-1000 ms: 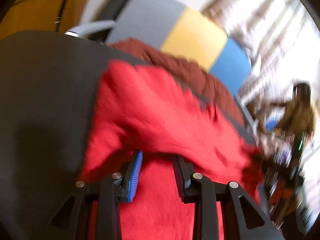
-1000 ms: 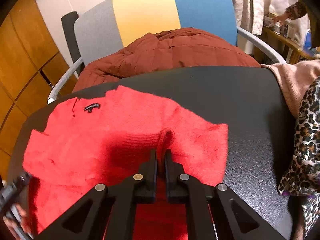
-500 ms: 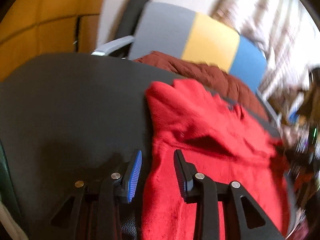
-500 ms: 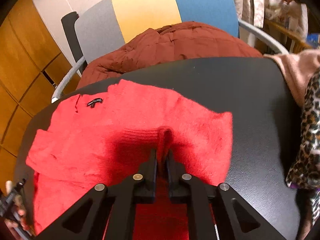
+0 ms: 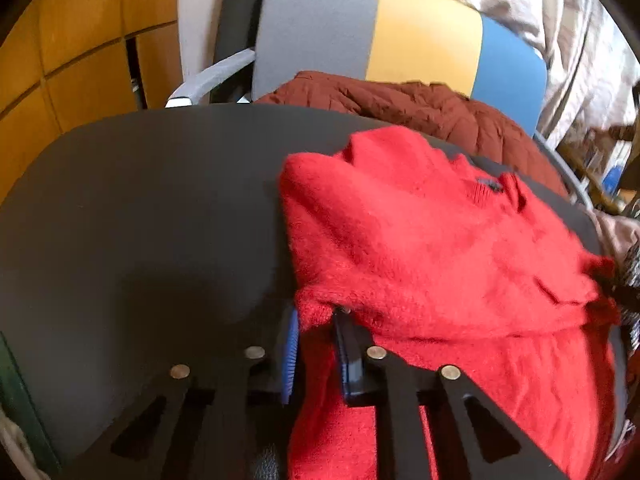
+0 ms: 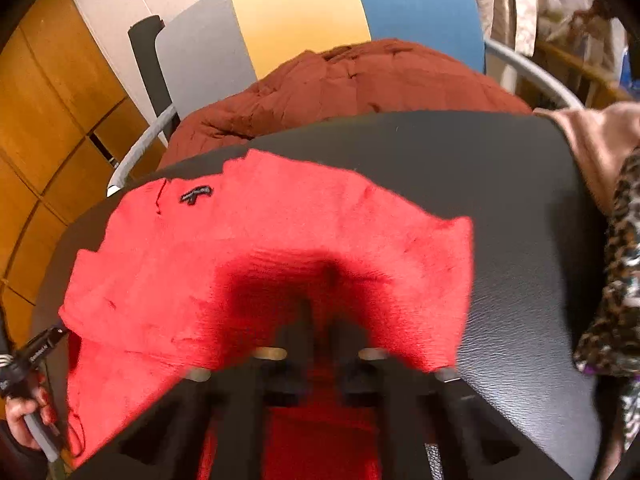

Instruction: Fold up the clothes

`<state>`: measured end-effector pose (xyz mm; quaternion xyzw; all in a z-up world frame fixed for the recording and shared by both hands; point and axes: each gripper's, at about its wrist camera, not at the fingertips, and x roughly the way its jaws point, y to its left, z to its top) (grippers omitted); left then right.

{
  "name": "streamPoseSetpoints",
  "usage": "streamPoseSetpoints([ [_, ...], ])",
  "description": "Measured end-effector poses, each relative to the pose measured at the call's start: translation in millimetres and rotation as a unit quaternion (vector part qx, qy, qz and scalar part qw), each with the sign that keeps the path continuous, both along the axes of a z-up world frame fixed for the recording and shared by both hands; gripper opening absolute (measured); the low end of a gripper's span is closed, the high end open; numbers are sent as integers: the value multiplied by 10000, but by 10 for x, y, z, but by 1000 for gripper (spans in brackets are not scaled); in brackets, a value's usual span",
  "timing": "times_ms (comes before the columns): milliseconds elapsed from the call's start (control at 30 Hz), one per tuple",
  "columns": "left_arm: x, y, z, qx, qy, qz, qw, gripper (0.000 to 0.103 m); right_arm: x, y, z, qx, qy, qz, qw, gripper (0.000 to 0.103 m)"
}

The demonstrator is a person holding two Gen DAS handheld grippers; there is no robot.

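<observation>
Black table (image 5: 140, 208) carries the red sweater (image 5: 420, 248), spread flat with its far part folded over. Behind stands a chair (image 5: 320, 28) with a brown jacket (image 6: 340, 80). Left gripper (image 5: 316, 320) has just been closing and pinches the sweater's folded corner. Right gripper (image 6: 320, 320), blurred, seems clamped narrow on the fabric.
</observation>
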<state>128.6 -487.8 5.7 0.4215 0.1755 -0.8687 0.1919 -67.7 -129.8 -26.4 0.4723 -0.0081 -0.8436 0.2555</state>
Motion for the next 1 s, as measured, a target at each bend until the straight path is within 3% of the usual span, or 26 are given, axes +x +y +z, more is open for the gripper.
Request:
streamPoseSetpoints([
  [133,142,-12,-9,-22,35,18,10000,13,70,94,119,-205,207,-60,9996,6],
  [233,195,5,-85,-23,-129,23,9999,13,59,88,22,-113,116,-68,9998,6],
  [400,317,-45,-86,213,-212,166,9994,23,26,89,-143,-51,-85,-195,9998,7],
  [500,442,-68,-6,195,-275,203,9992,23,33,140,-65,156,72,-302,9994,17],
  [633,649,-114,288,133,136,354,9992,23,118,184,177,154,527,-277,9981,25],
  [700,658,-111,431,223,440,364,9981,23,189,93,263,3,631,-3,9980,25],
  [867,250,164,505,223,702,-135,9972,23,331,-307,174,307,728,628,9949,25],
  [1000,-155,337,331,24,502,-437,9978,23,343,-474,-32,784,770,769,9910,25],
])
